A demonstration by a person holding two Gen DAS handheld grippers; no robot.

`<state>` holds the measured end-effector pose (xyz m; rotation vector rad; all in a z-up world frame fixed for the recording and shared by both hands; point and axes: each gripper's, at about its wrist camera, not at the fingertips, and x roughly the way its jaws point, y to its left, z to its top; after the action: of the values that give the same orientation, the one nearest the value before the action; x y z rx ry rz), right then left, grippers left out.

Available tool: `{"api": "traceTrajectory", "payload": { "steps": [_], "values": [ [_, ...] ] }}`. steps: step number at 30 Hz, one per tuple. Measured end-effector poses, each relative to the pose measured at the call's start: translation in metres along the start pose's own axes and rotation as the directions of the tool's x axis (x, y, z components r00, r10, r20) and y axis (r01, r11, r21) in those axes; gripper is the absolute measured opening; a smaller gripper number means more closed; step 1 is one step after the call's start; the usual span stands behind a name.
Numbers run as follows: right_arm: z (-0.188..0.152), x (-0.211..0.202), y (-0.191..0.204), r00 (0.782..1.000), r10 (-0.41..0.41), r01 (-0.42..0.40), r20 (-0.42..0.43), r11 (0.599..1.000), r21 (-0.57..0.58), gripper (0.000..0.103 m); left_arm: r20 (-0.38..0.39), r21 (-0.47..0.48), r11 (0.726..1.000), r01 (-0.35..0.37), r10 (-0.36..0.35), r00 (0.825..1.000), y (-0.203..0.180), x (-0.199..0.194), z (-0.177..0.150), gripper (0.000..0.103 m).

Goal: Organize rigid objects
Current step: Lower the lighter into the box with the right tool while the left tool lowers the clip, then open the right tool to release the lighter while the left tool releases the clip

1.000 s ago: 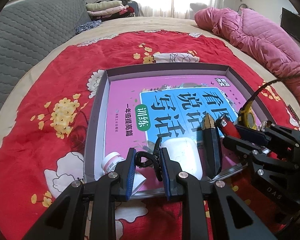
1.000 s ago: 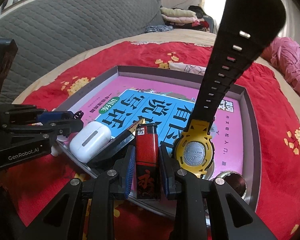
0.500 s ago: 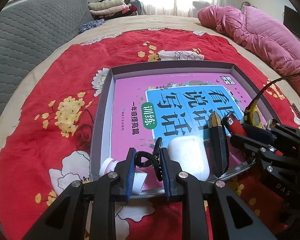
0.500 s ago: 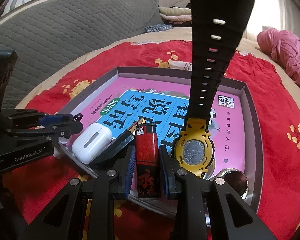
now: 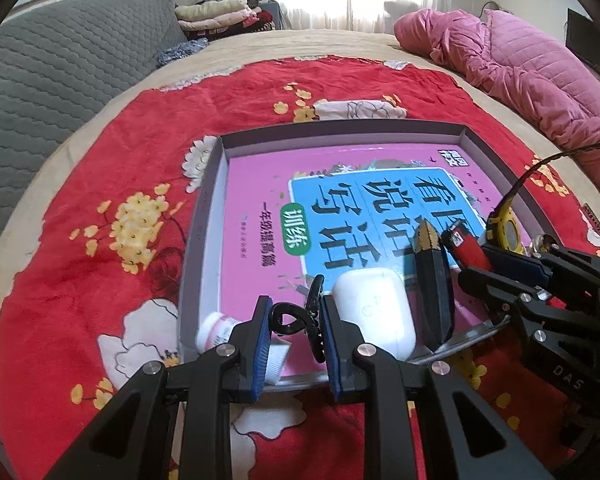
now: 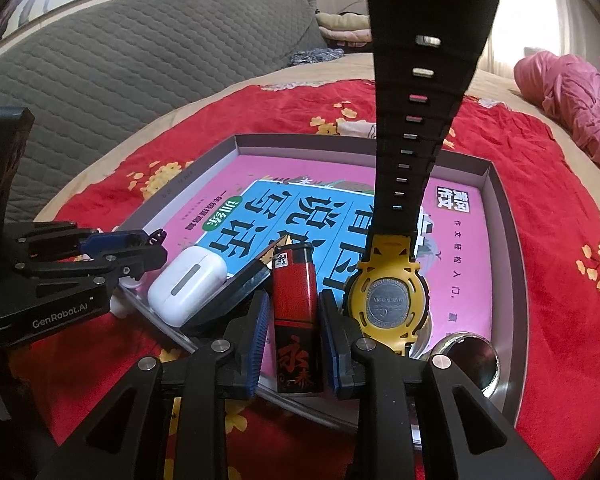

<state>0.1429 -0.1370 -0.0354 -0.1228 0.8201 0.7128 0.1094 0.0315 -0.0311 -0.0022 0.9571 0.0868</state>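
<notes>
Lighter (image 6: pixel 294 280) sits between the pads of your right tongs (image 6: pixel 294 304), at the near rim of the tray (image 6: pixel 512 240). The jaws are opening, though the pads look to be pressing on its sides. Your left tongs (image 5: pixel 294 312) are pressed together on a black clip (image 5: pixel 284 318), low over the tray's near left corner.

Both pieces appear to be in the set-down step, joining a row along the near edge: bottle (image 5: pixel 214 330), clip, white case (image 5: pixel 374 312), a dark pointed piece (image 5: pixel 432 280), lighter, watch (image 6: pixel 386 304). The next move likely calls for you to let each piece settle flat on the book (image 5: pixel 252 200), spread the pads fully, then back straight out. The lighter has the dark piece just beside it on one side and the watch on the other, so a sideways exit could knock either.

You cannot tell whether the clip touches the book or hangs above it. The left pad hides half the bottle. The dark piece, black with a gold tip, is not clear enough to name. A round metal thing (image 6: pixel 468 354) in the tray's near right corner is partly cut off by a finger of the right tongs. The watch strap rears up close to the right lens and blocks the middle of the tray and the red blanket (image 5: pixel 100 160) on the bed beyond.
</notes>
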Motion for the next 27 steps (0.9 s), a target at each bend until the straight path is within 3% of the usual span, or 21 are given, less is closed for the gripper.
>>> {"api": "traceTrajectory", "payload": {
  "steps": [22, 25, 27],
  "values": [
    [0.002, -0.007, 0.004, 1.0, 0.001, -0.001, 0.025, 1.0, 0.008, 0.035, 0.013, -0.048, 0.997, 0.061, -0.06, 0.998, 0.007, -0.002, 0.001, 0.024],
    [0.002, -0.011, 0.007, 0.999, 0.003, -0.003, 0.045, 1.0, 0.003, 0.042, 0.019, -0.045, 0.997, 0.064, -0.063, 0.998, 0.007, -0.003, 0.0, 0.027],
    [0.002, -0.013, 0.009, 0.998, 0.005, -0.005, 0.055, 1.0, 0.0, 0.049, 0.022, -0.05, 0.996, 0.073, -0.072, 0.997, 0.007, -0.004, 0.0, 0.034]
  ]
}}
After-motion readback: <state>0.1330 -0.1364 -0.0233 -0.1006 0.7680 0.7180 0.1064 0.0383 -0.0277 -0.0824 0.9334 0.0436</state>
